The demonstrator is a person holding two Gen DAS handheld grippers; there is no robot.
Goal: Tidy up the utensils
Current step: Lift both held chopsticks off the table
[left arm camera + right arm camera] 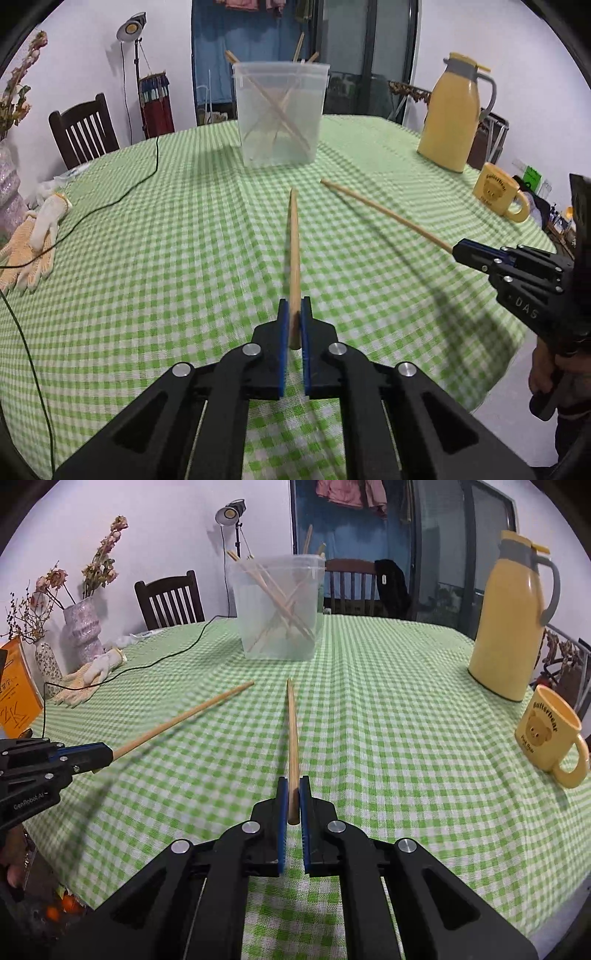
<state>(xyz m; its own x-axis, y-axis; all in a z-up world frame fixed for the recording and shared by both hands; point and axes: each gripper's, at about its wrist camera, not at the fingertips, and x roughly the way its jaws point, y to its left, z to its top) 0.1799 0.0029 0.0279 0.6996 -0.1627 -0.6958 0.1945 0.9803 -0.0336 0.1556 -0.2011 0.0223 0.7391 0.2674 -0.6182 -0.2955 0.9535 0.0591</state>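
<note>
Each hand-held gripper, left (294, 321) and right (293, 799), clamps one chopstick's (294, 258) end; held so far back, it could pivot and miss the tub (279, 114) ahead.

Left gripper (294, 314) pinches wooden chopstick (294, 254), stick pointing up and away over green checked tablecloth (184, 240). Right gripper (458, 251) at right side pinches second chopstick (384, 214). Clear plastic tub (280, 114) at back with more sticks inside. Yellow jug (454, 114) and yellow mug (498, 194) at right. Gloves (33, 243) at left edge.
</note>
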